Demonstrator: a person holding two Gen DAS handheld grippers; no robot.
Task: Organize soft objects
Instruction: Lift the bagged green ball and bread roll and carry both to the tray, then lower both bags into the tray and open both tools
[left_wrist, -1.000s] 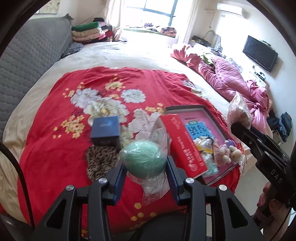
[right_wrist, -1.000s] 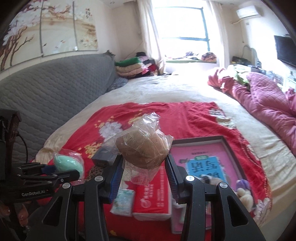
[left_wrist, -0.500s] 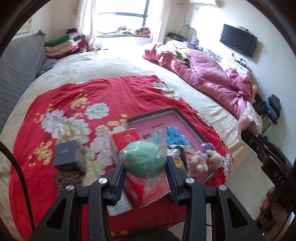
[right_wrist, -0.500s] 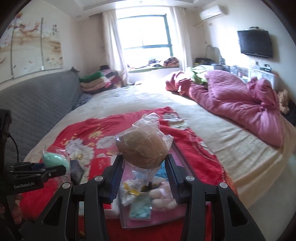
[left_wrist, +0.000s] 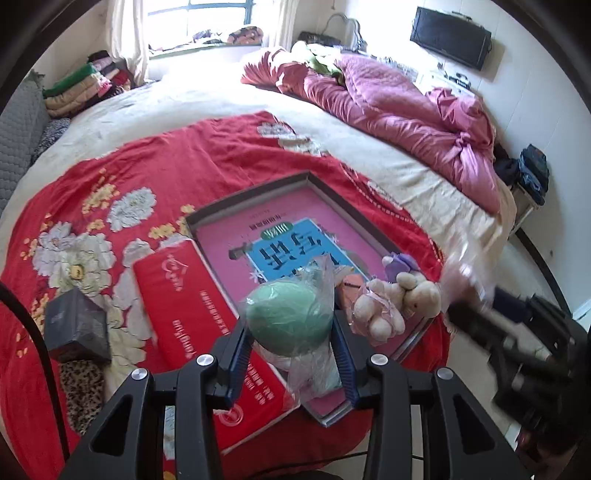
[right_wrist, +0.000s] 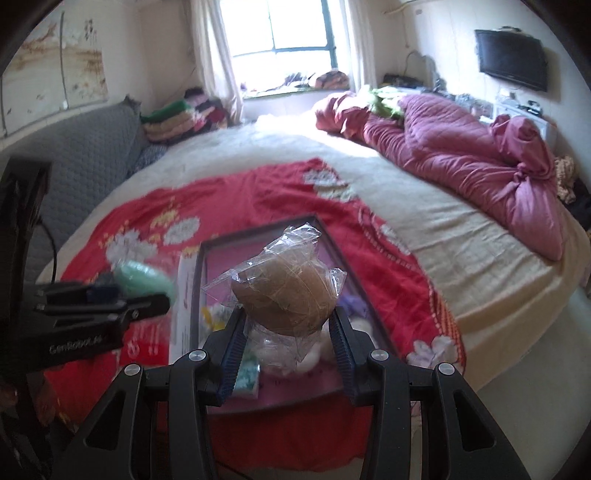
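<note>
My left gripper is shut on a green soft ball wrapped in clear plastic, held above the near corner of a shallow grey tray with a pink and blue bottom. My right gripper is shut on a brown soft ball in clear plastic, hanging over the same tray. A cream plush toy lies in the tray's near right corner. In the right wrist view the left gripper shows blurred at the left with the green ball.
A red flat package lies left of the tray on the red floral blanket. A dark small box and a leopard cloth sit further left. A pink quilt is bunched at the right. The bed's edge and floor are near.
Both grippers have swung right across the bed and sunk toward the tray, each keeping its wrapped ball. The tray and plush toy now lie right under them.
</note>
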